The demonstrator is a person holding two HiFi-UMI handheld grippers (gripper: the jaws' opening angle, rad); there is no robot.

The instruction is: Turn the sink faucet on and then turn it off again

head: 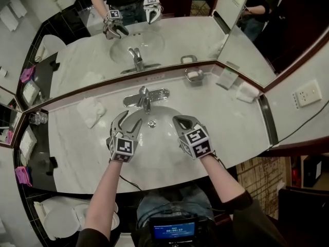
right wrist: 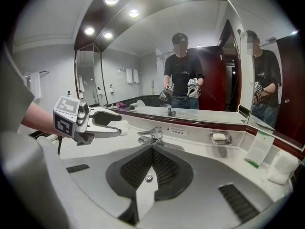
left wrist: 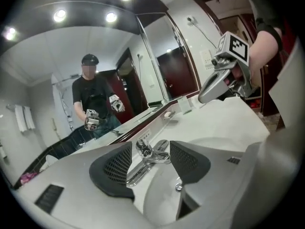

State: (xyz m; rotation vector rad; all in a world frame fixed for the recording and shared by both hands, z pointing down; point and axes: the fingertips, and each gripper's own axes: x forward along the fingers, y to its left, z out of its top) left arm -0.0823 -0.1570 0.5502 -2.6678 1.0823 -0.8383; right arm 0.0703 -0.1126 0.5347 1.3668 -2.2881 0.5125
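Observation:
The chrome faucet (head: 145, 98) stands at the back rim of the white sink (head: 163, 156), its lever pointing forward over the bowl. I see no water at the spout. My left gripper (head: 131, 119) is open just in front of the faucet, nothing between its pads. In the left gripper view the faucet (left wrist: 157, 155) shows through the gap of the left gripper (left wrist: 150, 145), a short way beyond it. My right gripper (head: 181, 120) hovers shut and empty over the bowl's right side. In the right gripper view the right gripper (right wrist: 152, 150) points at the faucet (right wrist: 151, 136).
A crumpled white cloth (head: 91, 111) lies left of the faucet and a soap dish (head: 194, 75) right of it. A card (head: 226, 78) and a folded towel (head: 248, 92) sit at the counter's right end. Mirrors back the counter. A glass (head: 38, 118) stands far left.

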